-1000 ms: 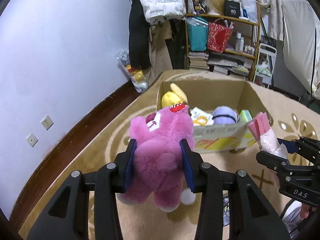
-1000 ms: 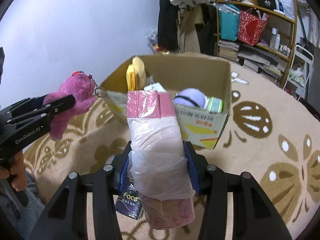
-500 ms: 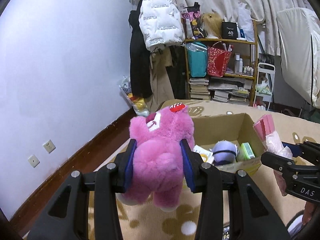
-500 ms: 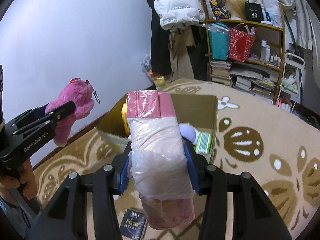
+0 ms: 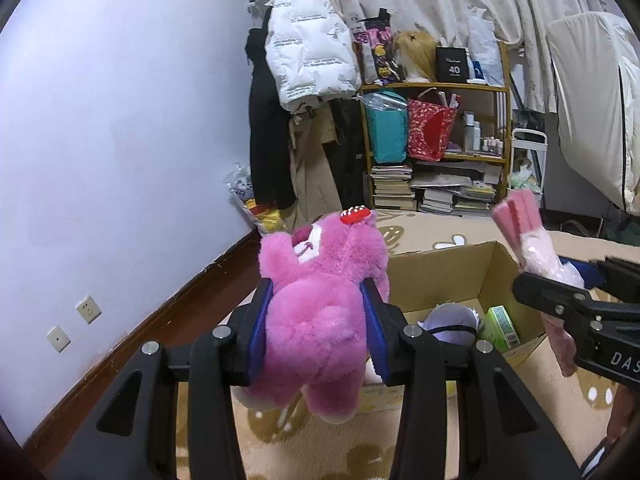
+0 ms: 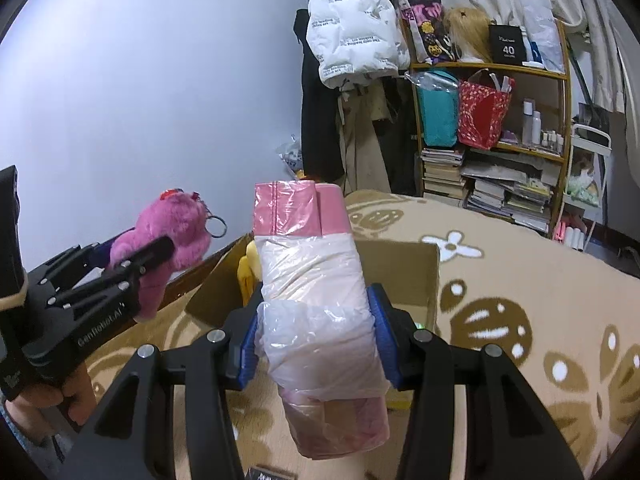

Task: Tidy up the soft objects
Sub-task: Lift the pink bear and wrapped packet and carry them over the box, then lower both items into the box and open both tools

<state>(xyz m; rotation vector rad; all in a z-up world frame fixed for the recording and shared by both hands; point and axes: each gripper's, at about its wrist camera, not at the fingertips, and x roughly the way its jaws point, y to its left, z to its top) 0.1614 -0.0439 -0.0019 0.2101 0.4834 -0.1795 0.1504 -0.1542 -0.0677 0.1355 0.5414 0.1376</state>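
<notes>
The pink plush bear (image 5: 320, 320) sits squeezed between the blue pads of the left gripper (image 5: 316, 332), head beyond the fingertips, held tilted downward above the open cardboard box (image 5: 452, 276). Alongside, the right gripper (image 6: 316, 328) clamps a pink plastic-wrapped bundle (image 6: 316, 292), which sticks out past its fingers toward the same box. A hand (image 6: 76, 396) grips the left tool's handle.
</notes>
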